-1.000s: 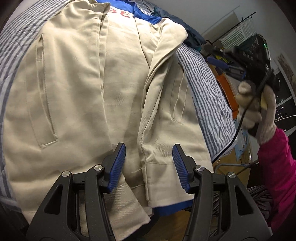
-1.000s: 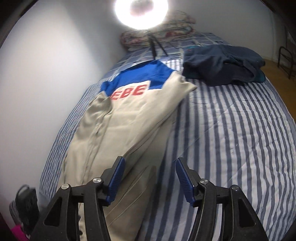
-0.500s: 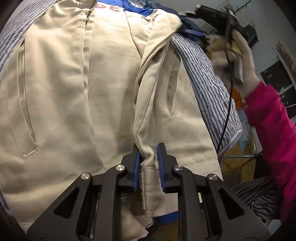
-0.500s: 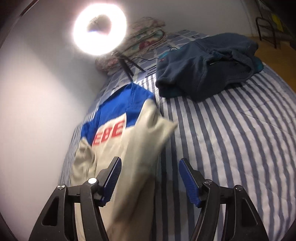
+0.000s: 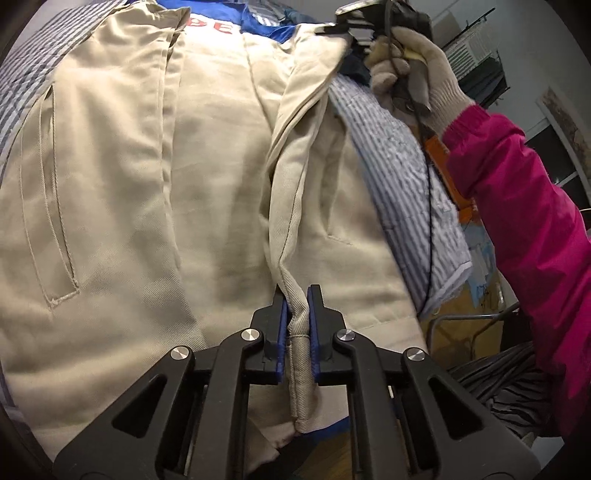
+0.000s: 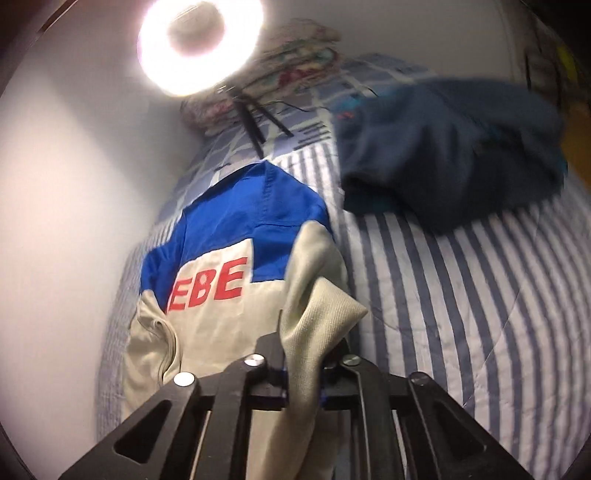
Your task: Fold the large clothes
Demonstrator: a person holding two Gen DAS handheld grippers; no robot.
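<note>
A beige jacket (image 5: 110,184) with a blue yoke and red letters lies spread on the striped bed. Its right front panel is folded over lengthwise. My left gripper (image 5: 297,295) is closing, its blue pads pressing the fold's edge near the hem. In the right wrist view the same jacket (image 6: 221,325) shows its blue shoulder end. My right gripper (image 6: 304,347) is closing on the beige fold at the shoulder corner, with cloth bunched between the jaws. In the left wrist view the right gripper (image 5: 343,26) sits at the far end, held by a gloved hand (image 5: 417,74).
A dark blue garment (image 6: 443,158) lies crumpled on the striped bed cover (image 6: 461,314) to the right. A lit ring light (image 6: 199,44) on a tripod and a patterned pillow (image 6: 295,55) stand at the bed's head. A pink sleeve (image 5: 517,221) reaches past the bed's right edge.
The left jaws went from wide apart to pinched on the fold near the hem. The right gripper travelled up the jacket to its shoulder end and closed on the fold.
</note>
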